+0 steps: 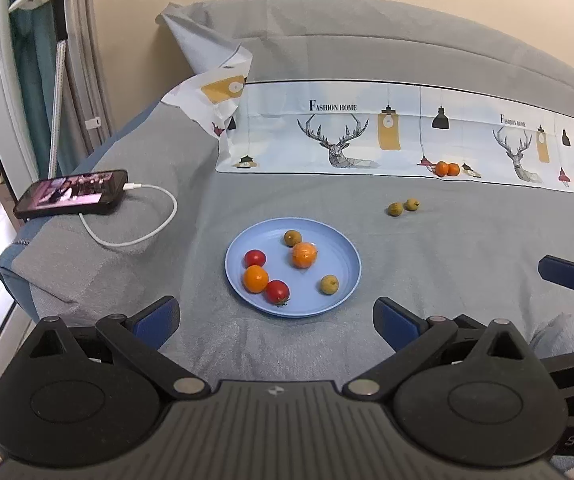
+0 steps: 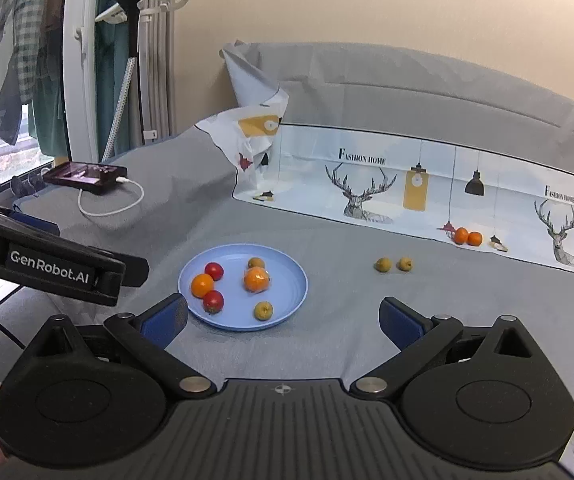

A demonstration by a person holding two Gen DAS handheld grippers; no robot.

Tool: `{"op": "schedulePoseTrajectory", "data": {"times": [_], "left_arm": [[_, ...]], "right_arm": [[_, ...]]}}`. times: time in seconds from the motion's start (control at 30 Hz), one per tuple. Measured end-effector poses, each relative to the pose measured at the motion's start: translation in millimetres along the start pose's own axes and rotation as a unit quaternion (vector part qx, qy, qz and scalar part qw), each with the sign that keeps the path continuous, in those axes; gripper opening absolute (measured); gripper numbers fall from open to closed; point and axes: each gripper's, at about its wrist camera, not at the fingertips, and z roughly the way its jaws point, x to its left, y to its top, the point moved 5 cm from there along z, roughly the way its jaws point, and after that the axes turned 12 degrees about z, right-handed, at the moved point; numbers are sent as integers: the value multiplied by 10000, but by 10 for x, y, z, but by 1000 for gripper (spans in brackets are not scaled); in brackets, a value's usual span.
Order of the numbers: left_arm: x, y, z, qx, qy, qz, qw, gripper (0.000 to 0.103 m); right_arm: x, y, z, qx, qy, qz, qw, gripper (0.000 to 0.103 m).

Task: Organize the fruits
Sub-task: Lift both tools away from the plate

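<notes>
- Sorting looks underway: the blue plate (image 1: 333, 304) at centre holds six mixed fruits.
- Far right, two oranges (image 1: 447, 169) and two green fruits (image 1: 403, 207) sit paired on the bed.
- Left gripper (image 1: 277, 316) and right gripper (image 2: 283, 318) hover near, spread wide, empty.

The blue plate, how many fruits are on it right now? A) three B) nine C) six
C: the blue plate holds six fruits: two red tomatoes, two oranges and two small yellow-green fruits.
</notes>
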Motion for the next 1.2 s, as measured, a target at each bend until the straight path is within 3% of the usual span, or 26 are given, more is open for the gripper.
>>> {"op": "schedulePoseTrajectory", "data": {"times": [0.53, 1.2], "left_arm": [[-34, 7, -50, -36, 20, 85, 10000, 103], [-18, -56, 107, 195, -71, 60, 9998, 103]], "right_arm": [[3, -19, -82, -73, 11, 31, 10000, 102], [-32, -76, 49, 205, 1, 126, 9997, 102]]}}
